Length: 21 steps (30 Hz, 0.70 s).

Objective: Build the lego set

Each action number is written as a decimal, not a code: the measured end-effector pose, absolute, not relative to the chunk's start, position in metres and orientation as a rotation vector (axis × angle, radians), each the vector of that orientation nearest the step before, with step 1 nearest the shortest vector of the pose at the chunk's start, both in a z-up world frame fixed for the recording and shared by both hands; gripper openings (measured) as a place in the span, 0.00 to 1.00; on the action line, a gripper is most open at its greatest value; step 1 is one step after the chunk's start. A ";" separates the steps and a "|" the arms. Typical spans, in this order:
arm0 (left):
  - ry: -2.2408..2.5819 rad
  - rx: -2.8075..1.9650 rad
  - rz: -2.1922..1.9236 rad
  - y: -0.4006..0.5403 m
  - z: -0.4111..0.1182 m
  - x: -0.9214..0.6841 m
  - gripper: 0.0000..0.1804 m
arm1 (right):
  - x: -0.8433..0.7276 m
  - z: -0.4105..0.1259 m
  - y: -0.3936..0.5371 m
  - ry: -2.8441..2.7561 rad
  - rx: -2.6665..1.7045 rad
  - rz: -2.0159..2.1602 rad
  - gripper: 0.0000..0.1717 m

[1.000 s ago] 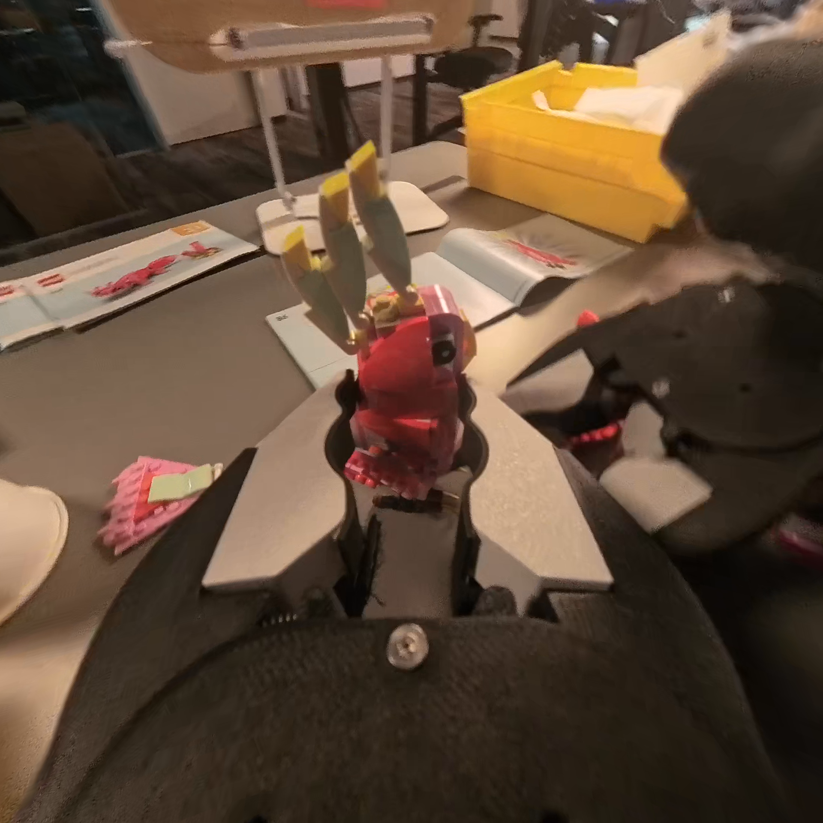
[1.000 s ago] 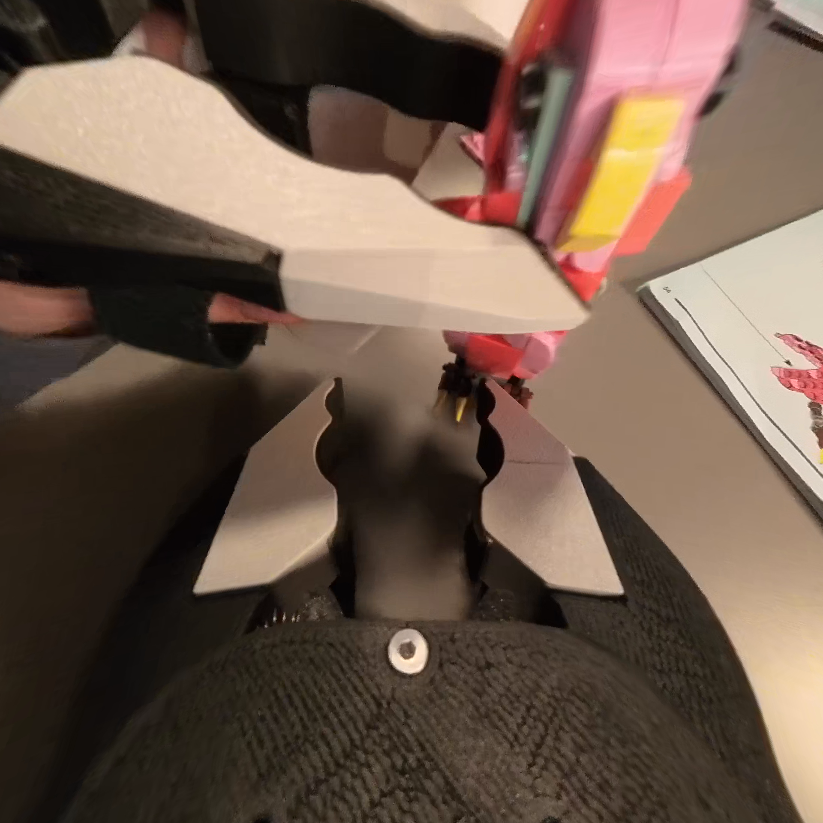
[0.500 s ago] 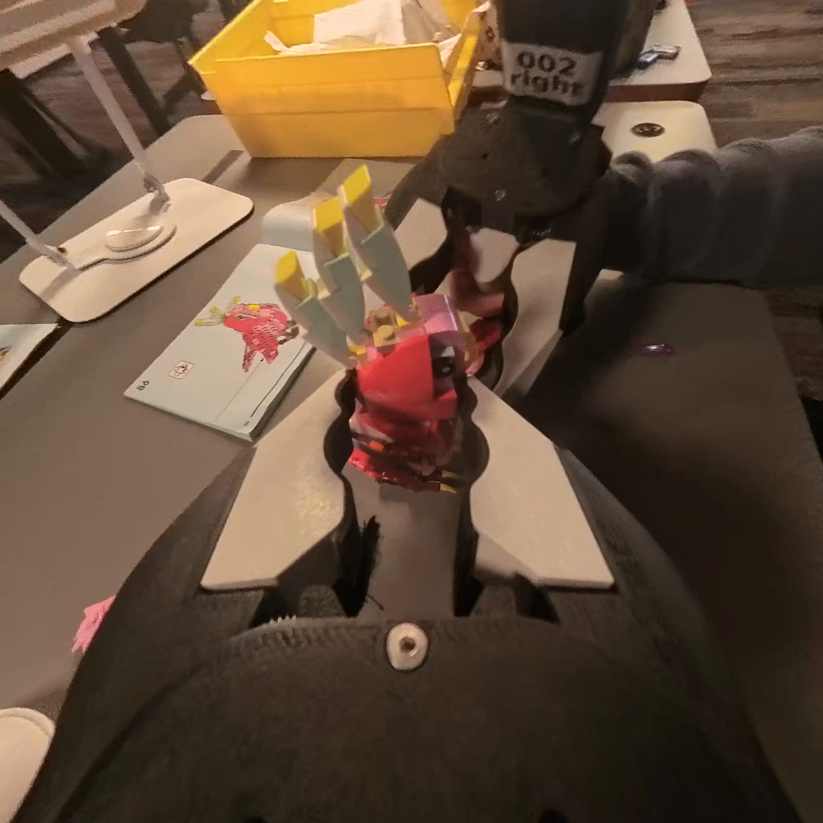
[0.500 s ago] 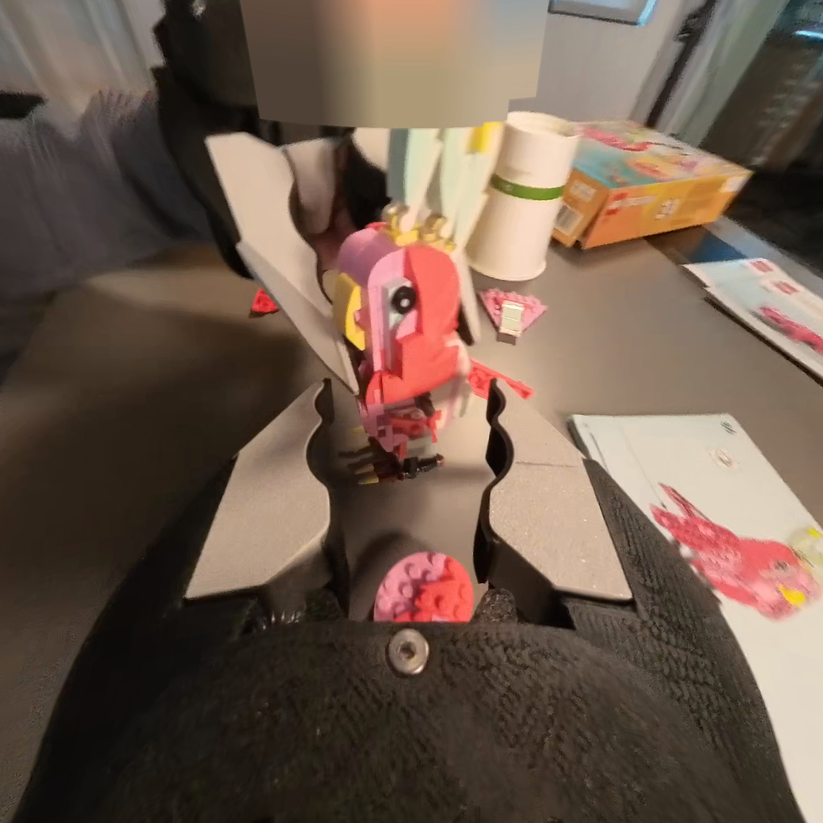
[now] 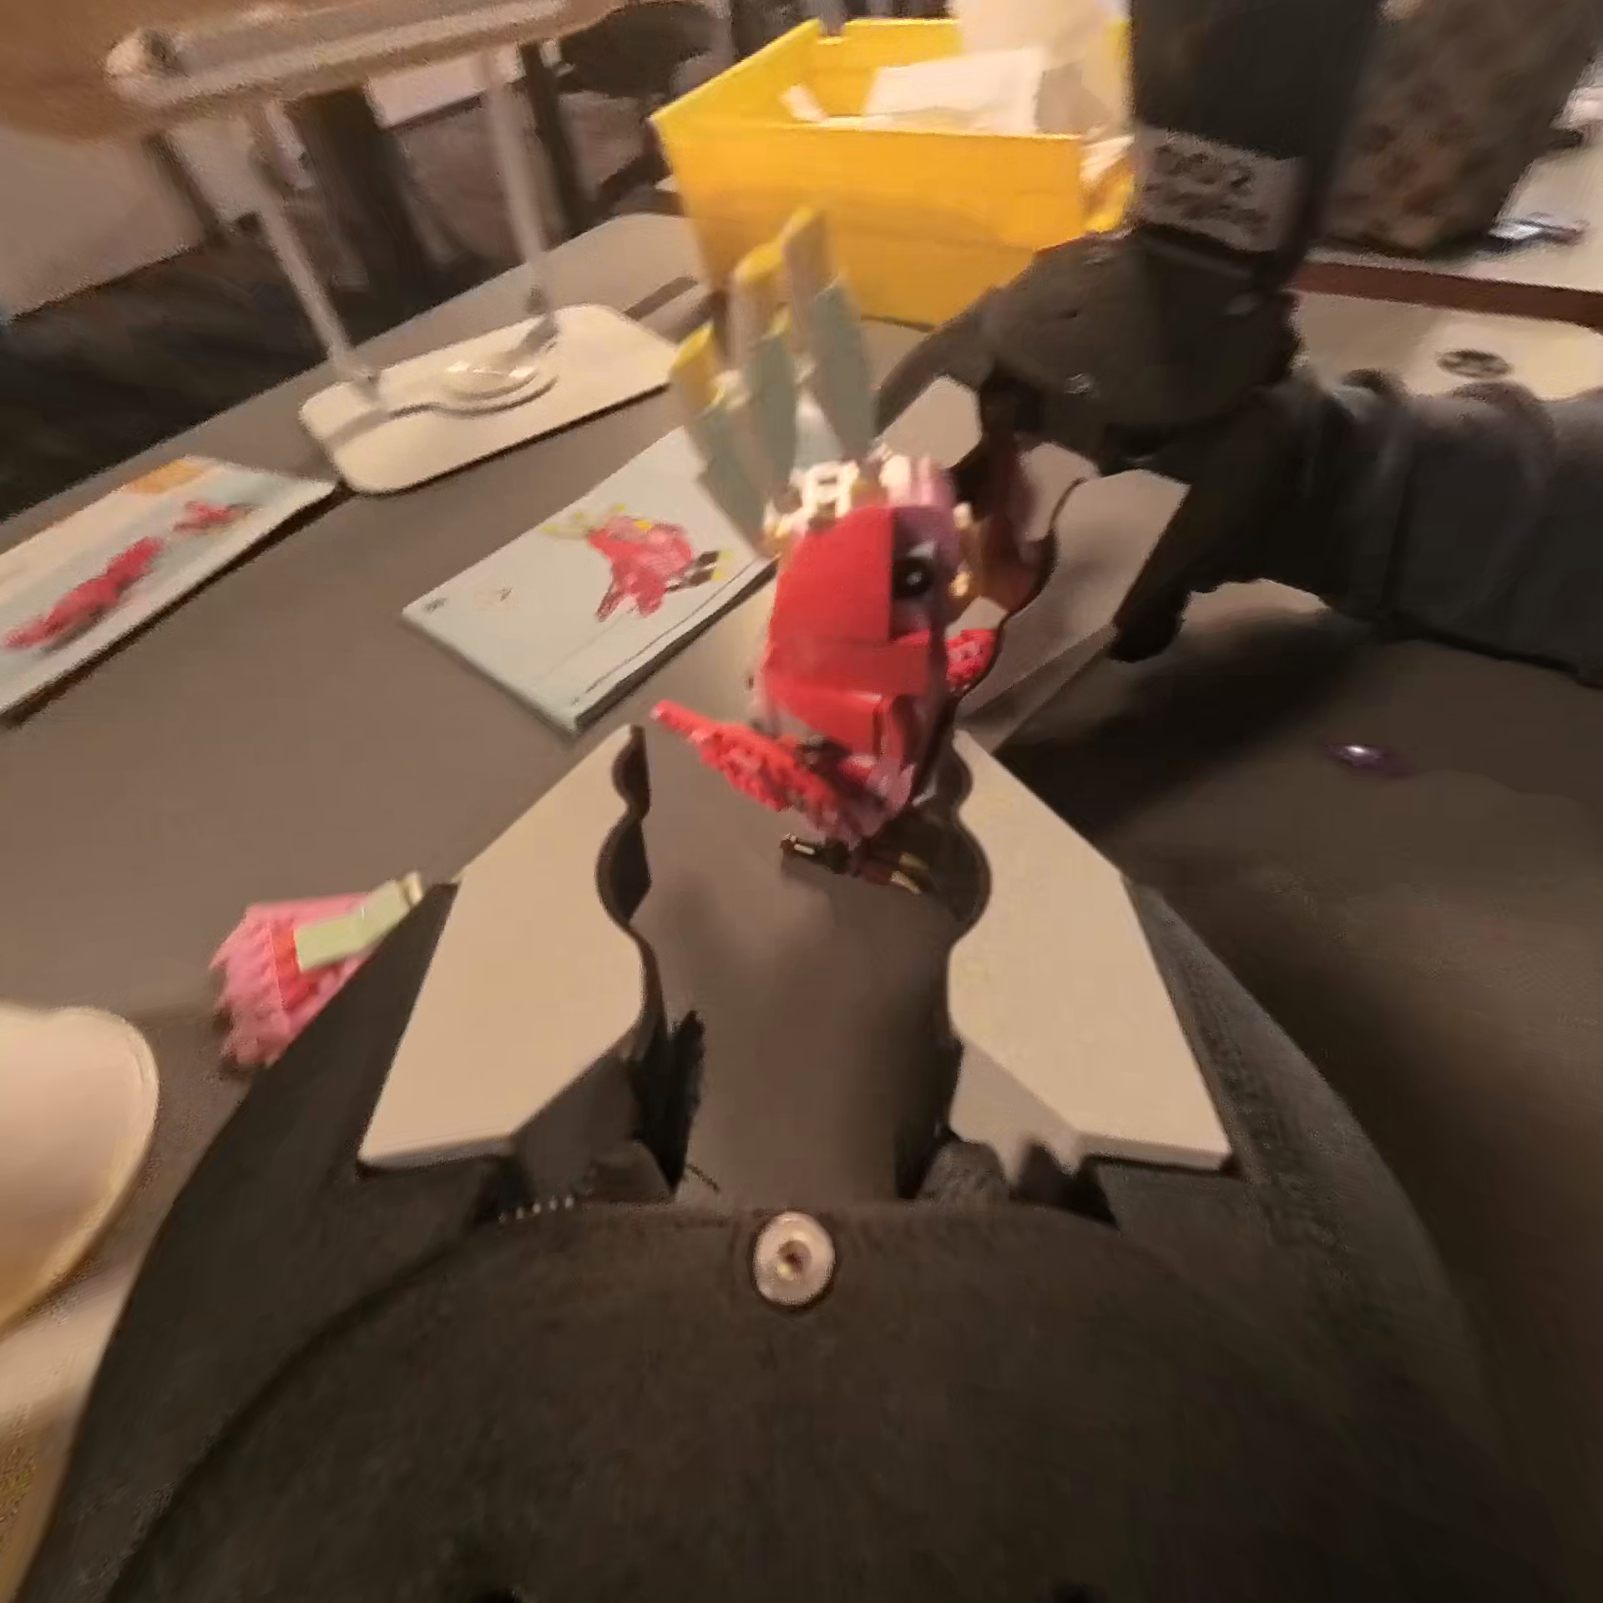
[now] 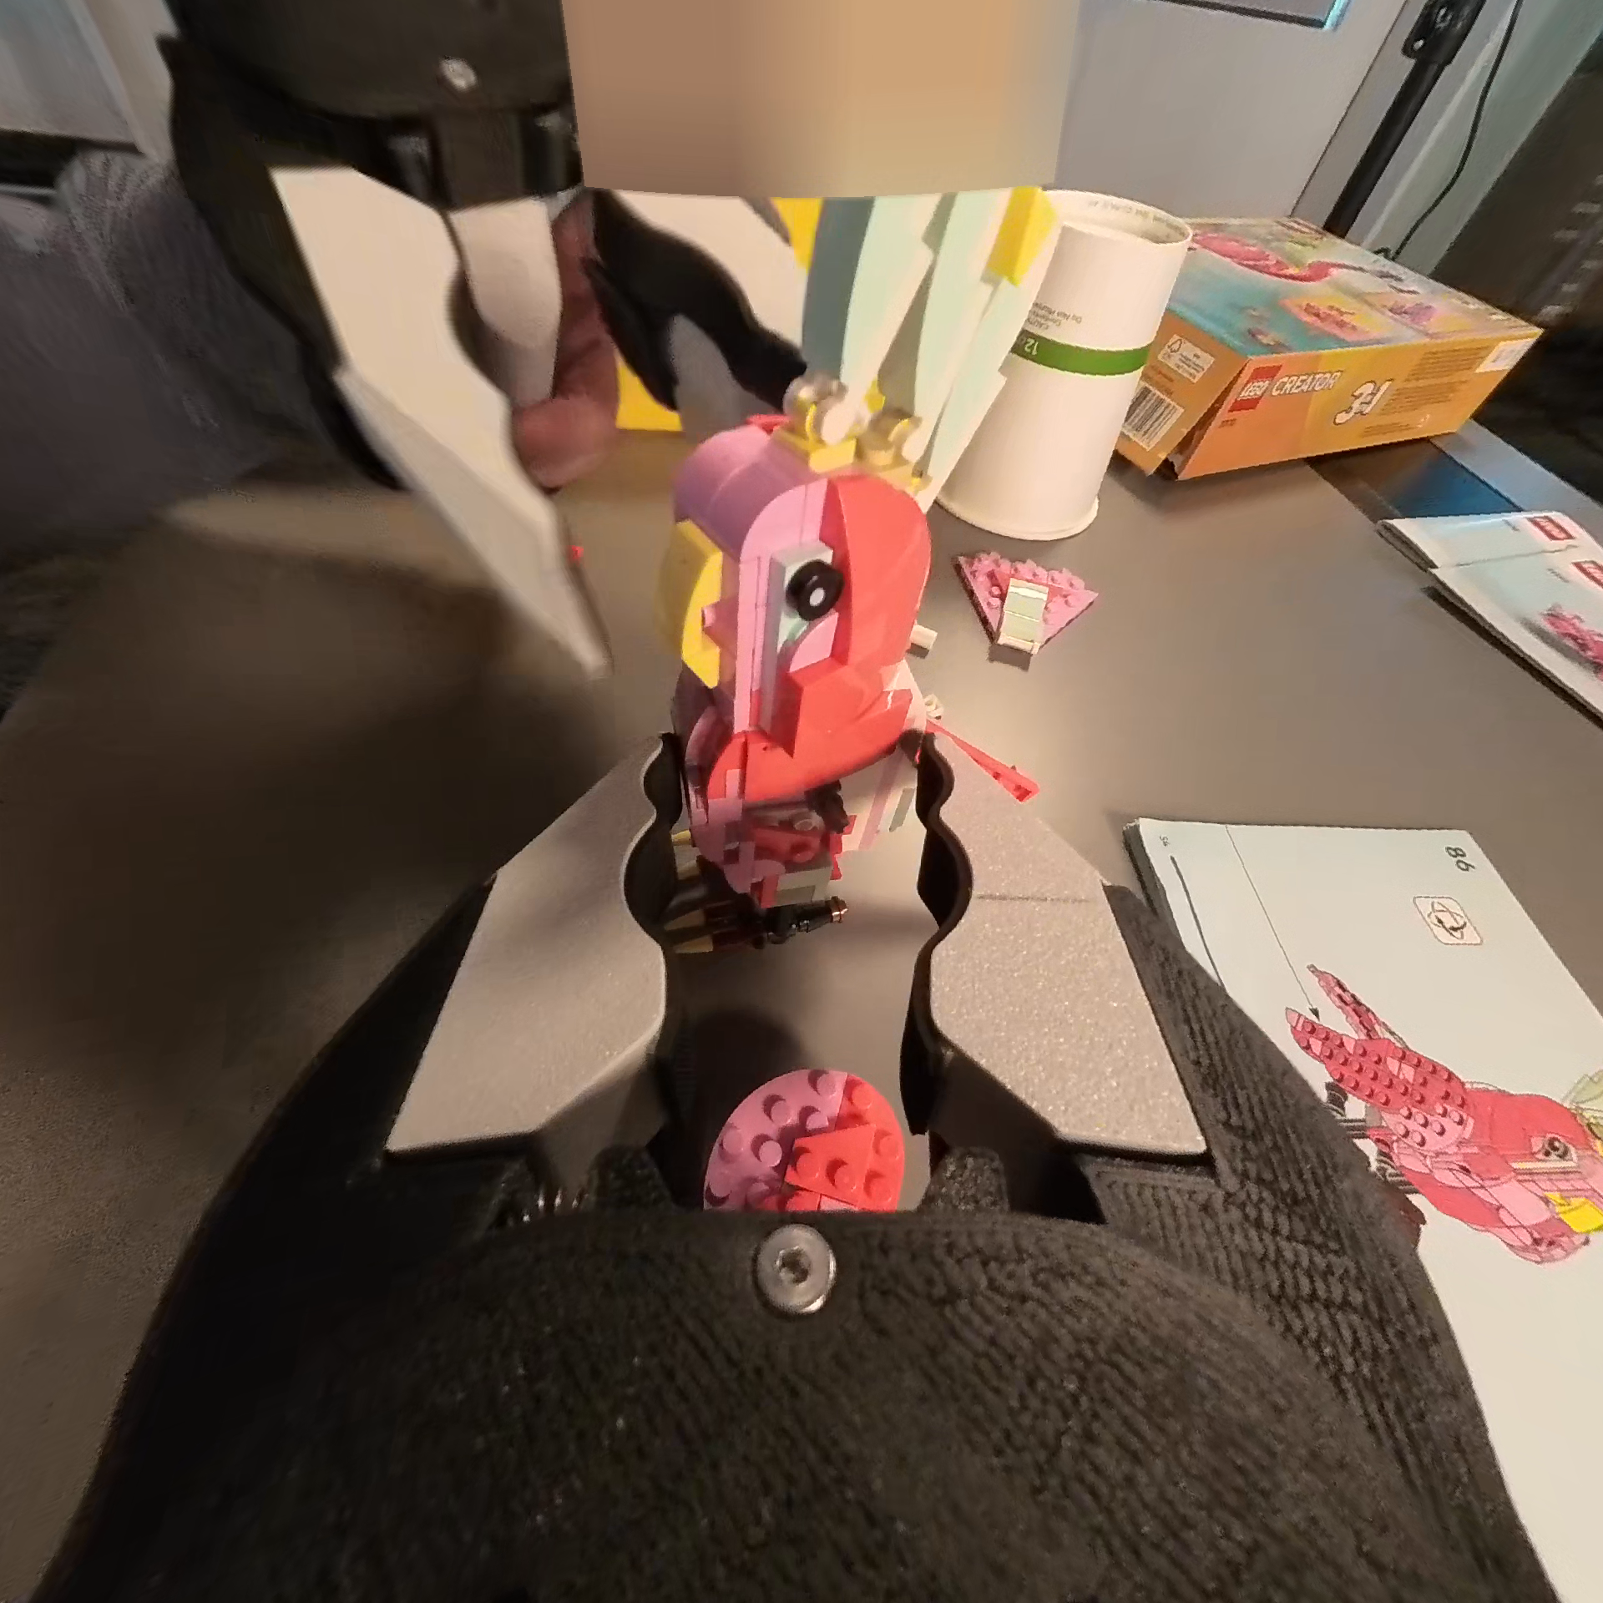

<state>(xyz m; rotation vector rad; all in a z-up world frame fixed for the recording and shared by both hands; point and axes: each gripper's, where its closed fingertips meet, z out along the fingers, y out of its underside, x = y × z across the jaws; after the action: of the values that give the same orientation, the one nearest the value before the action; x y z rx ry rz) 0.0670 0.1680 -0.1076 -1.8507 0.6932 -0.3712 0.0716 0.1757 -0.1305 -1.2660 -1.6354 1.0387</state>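
Note:
A red and pink brick bird (image 5: pixel 846 633) with a pale blue and yellow crest stands upright over the dark table (image 5: pixel 260 694). My left gripper (image 5: pixel 798 763) is open; the bird sits by its right finger (image 5: pixel 1041 911), with a clear gap to the left finger. In the right wrist view, the bird (image 6: pixel 807 659) is between my right gripper's (image 6: pixel 791 763) fingers, and both pads press on its lower body. The right gripper's finger (image 5: pixel 1084 590) shows behind the bird in the left wrist view. The left gripper's finger (image 6: pixel 451 416) shows at the upper left in the right wrist view.
A yellow bin (image 5: pixel 867 191) and a lamp base (image 5: pixel 486 390) stand at the back. An instruction booklet (image 5: pixel 590 590) and a pink wing piece (image 5: pixel 295 963) lie on the table. The right wrist view shows a white cup (image 6: pixel 1058 373), an orange box (image 6: pixel 1301 364) and a round pink plate (image 6: pixel 802 1145). Only a small space, under 4 cm, lies between the two pairs of fingers. Both grippers' tips are roughly 15 cm from the pink wing piece (image 5: pixel 295 963). The right camera catches it too, in the right wrist view (image 6: pixel 1018 582).
My left gripper held the bird and has now opened off it. My right gripper came around the bird's lower body and closed on it.

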 end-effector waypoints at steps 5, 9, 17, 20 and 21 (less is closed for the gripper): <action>0.562 -1.913 -0.508 0.157 -0.125 0.072 0.30 | 0.072 -0.131 0.175 -1.635 -1.261 1.033 0.31; 0.520 -1.884 -0.528 0.156 -0.122 0.072 0.16 | 0.071 -0.131 0.175 -1.635 -1.256 1.022 0.31; 0.763 -1.819 -0.280 0.154 -0.123 0.068 0.34 | 0.072 -0.131 0.176 -1.635 -1.263 1.040 0.31; 1.018 -1.639 0.025 0.160 -0.123 0.064 0.42 | 0.072 -0.131 0.175 -1.643 -1.260 1.056 0.31; 1.115 -1.536 0.117 0.160 -0.123 0.067 0.38 | 0.073 -0.131 0.174 -1.648 -1.258 1.062 0.31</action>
<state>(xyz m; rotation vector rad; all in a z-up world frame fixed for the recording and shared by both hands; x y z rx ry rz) 0.0673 0.1603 -0.1228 -1.5362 1.1149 0.1168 0.0725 0.1744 -0.1311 -1.2576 -1.6482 1.0622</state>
